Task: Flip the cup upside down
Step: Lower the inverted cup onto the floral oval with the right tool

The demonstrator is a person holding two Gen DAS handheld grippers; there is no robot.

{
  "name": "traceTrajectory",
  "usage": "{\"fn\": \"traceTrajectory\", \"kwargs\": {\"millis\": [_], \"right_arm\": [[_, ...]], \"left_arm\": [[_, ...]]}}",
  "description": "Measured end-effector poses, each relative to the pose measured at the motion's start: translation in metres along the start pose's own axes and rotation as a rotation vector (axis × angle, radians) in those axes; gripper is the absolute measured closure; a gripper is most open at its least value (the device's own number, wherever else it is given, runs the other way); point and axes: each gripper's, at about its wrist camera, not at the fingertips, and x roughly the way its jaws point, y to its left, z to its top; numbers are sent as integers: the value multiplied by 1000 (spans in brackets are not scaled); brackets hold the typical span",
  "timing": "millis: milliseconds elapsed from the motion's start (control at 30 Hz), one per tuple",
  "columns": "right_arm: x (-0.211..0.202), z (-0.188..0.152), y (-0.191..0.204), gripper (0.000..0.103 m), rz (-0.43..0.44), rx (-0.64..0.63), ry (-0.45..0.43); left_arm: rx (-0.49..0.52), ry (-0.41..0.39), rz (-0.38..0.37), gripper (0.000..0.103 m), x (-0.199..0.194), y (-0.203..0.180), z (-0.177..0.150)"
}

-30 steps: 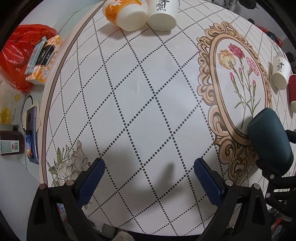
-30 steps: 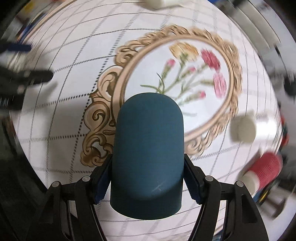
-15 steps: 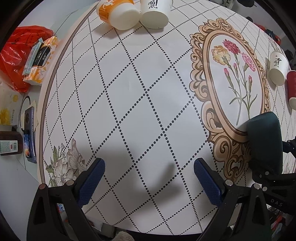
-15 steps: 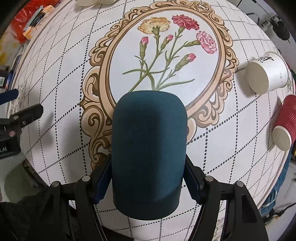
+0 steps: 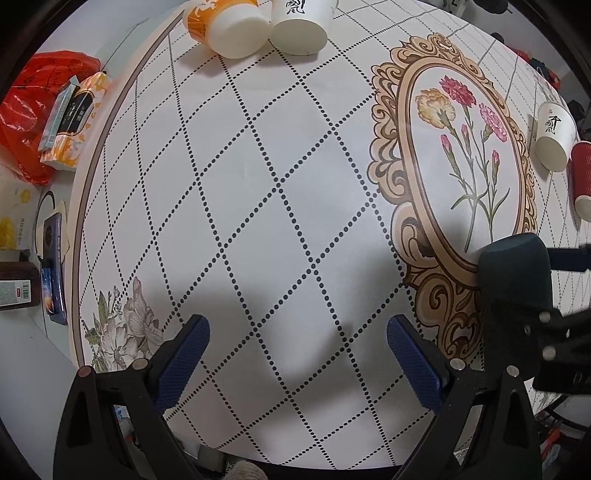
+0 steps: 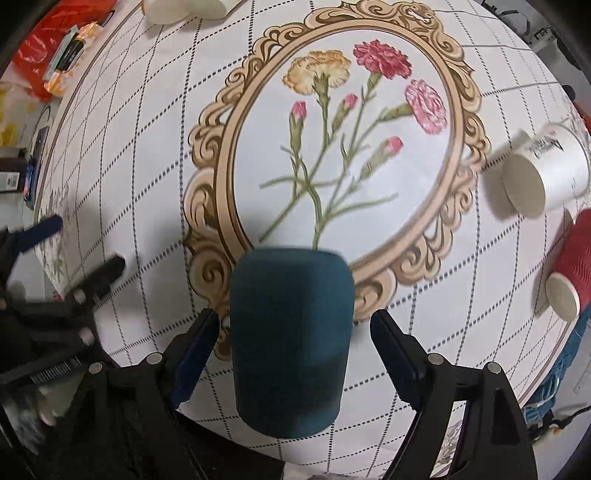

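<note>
A dark teal cup (image 6: 290, 339) stands upside down, its closed rounded base up, on the table (image 6: 147, 184) near the front edge by the ornate gold frame print. My right gripper (image 6: 291, 336) is open, its blue pads standing a little off the cup on both sides. In the left wrist view the cup (image 5: 515, 291) is at the far right with the right gripper around it. My left gripper (image 5: 297, 350) is open and empty above the checked tablecloth, well left of the cup.
An orange-and-white cup (image 5: 225, 22) and a white paper cup (image 5: 301, 20) lie at the table's far edge. Another white paper cup (image 6: 543, 173) and a red ribbed cup (image 6: 572, 273) lie at the right. Off the table's left edge are a red bag (image 5: 33, 110) and boxes.
My right gripper has opened and let go of the teal cup, which now stands on the table. The left gripper has barely moved.
</note>
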Motion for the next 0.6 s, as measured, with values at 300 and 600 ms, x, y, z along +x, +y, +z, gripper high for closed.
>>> {"fn": "traceTrajectory", "kwargs": {"millis": [300,600], "right_arm": [[24,38,-44,32,31,56,109],[26,-8,-48,33,37,93,4]], "left_arm": [[-11,25,-2,4,13,0,5],[-19,37,-23,4,17,12,16]]}}
